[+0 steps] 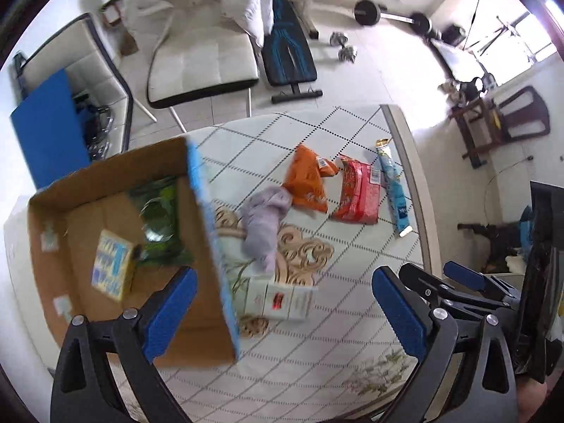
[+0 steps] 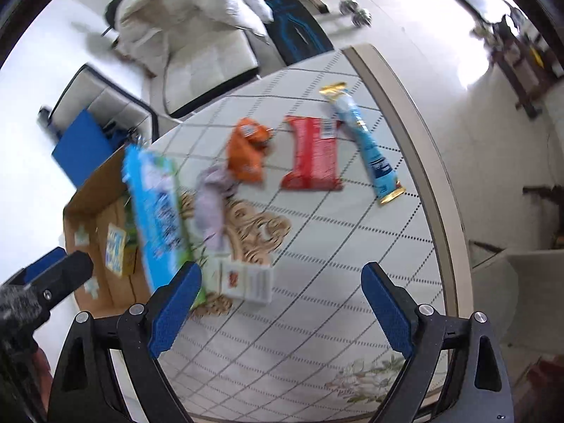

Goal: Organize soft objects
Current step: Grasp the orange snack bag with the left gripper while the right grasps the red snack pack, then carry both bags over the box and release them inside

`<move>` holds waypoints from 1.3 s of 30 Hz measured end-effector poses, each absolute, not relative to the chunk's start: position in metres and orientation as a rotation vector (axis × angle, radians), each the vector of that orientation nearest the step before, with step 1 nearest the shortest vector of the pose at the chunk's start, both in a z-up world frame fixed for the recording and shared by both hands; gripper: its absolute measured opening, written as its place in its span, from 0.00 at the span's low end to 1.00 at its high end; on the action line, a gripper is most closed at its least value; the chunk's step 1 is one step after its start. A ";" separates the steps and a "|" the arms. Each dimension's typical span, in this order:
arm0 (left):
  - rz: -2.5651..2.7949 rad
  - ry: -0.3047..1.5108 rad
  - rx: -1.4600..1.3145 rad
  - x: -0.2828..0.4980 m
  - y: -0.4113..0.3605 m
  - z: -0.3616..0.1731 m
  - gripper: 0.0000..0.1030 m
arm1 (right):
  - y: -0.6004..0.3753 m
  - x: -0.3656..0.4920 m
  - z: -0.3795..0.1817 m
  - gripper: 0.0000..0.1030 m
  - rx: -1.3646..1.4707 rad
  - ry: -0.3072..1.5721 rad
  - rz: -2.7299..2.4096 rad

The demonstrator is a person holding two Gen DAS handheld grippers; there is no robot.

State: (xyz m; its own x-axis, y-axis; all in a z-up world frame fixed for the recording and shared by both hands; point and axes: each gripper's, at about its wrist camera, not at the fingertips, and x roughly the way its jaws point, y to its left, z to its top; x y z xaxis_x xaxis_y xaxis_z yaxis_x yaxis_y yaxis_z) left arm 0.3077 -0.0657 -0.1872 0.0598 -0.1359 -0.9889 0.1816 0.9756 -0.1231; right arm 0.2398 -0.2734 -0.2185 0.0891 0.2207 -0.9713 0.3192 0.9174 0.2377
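Observation:
A cardboard box (image 1: 105,183) sits at the table's left and holds a green packet (image 1: 162,218) and a yellow-blue packet (image 1: 112,268). On the patterned tablecloth lie a lilac cloth (image 1: 261,222), an orange packet (image 1: 306,183), a red packet (image 1: 359,194), a long blue packet (image 1: 394,190) and a white carton (image 1: 282,299). My left gripper (image 1: 282,313) is open and empty above the box's right wall and the carton. My right gripper (image 2: 278,303) is open and empty, above the table near the white carton (image 2: 246,282). The right gripper also shows in the left wrist view (image 1: 458,282).
White chairs (image 1: 201,56) stand beyond the table's far edge. A blue board (image 1: 49,130) leans at the left. A weight bench (image 1: 289,53), dumbbells (image 1: 342,46) and a barbell (image 1: 391,16) lie on the floor. The table's right edge (image 2: 433,190) runs close to the blue packet (image 2: 370,151).

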 end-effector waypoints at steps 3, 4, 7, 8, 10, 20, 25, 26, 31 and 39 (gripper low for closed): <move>-0.218 1.550 0.095 0.353 -0.093 -0.230 0.91 | -0.295 0.271 -0.261 0.87 0.502 1.549 -0.075; -0.215 1.569 0.102 0.362 -0.099 -0.242 0.87 | -0.299 0.282 -0.275 0.85 0.511 1.568 -0.083; -0.223 1.663 0.120 0.398 -0.113 -0.288 0.84 | -0.305 0.305 -0.309 0.82 0.523 1.606 -0.104; -0.230 1.683 0.129 0.406 -0.117 -0.299 0.84 | -0.306 0.312 -0.320 0.81 0.526 1.621 -0.113; -0.252 1.722 0.144 0.416 -0.124 -0.320 0.84 | -0.306 0.323 -0.339 0.78 0.551 1.654 -0.108; -0.371 1.844 0.062 0.428 -0.146 -0.369 0.61 | -0.299 0.343 -0.378 0.53 0.509 1.722 -0.154; -0.388 1.848 0.038 0.424 -0.155 -0.366 0.47 | -0.304 0.343 -0.377 0.49 0.522 1.720 -0.167; -0.390 1.842 0.043 0.422 -0.158 -0.365 0.46 | -0.307 0.343 -0.377 0.48 0.514 1.719 -0.169; -0.367 1.807 0.091 0.410 -0.160 -0.356 0.43 | -0.289 0.349 -0.375 0.46 0.499 1.711 -0.171; -0.367 1.672 -0.003 0.390 -0.127 -0.291 0.43 | -0.265 0.336 -0.332 0.46 0.484 1.643 -0.085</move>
